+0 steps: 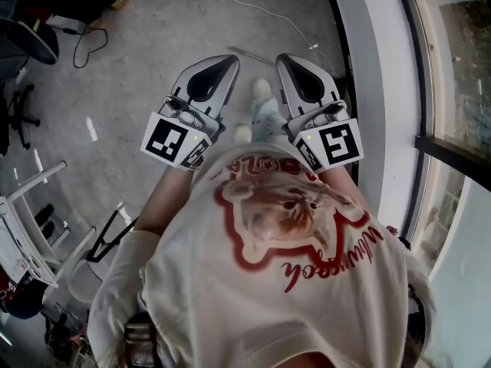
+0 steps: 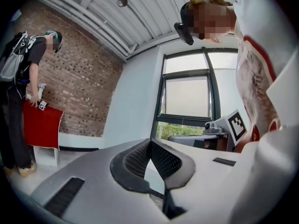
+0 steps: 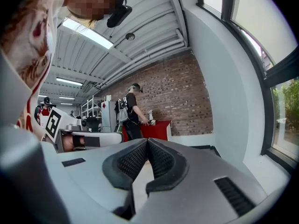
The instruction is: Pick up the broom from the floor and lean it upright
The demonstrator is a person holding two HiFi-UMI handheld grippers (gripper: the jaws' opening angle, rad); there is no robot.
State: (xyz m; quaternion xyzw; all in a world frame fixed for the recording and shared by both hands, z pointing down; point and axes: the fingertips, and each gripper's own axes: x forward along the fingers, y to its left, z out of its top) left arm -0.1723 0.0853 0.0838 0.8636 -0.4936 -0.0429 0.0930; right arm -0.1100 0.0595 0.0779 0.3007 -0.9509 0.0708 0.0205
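Observation:
I cannot make out a broom for certain; a thin pale rod [image 1: 249, 54] lies on the grey floor just beyond the grippers. My left gripper [image 1: 230, 60] and right gripper [image 1: 282, 58] are held side by side in front of the person's chest, pointing level and forward. Both are shut with nothing between the jaws. In the left gripper view the black ribbed pads [image 2: 161, 160] meet at the tip of the left gripper [image 2: 150, 141]. The right gripper view shows the right gripper [image 3: 147, 140] with its pads [image 3: 133, 162] closed the same way. The person's feet [image 1: 261, 106] show between the two grippers.
A white wall and tall window [image 1: 453, 75] run along the right. A white cable [image 1: 253, 6] and a black cable [image 1: 88, 44] lie on the floor. A chair [image 1: 23, 44] and white rack [image 1: 31, 228] stand at left. Another person [image 3: 131, 113] stands by a red table [image 3: 156, 129].

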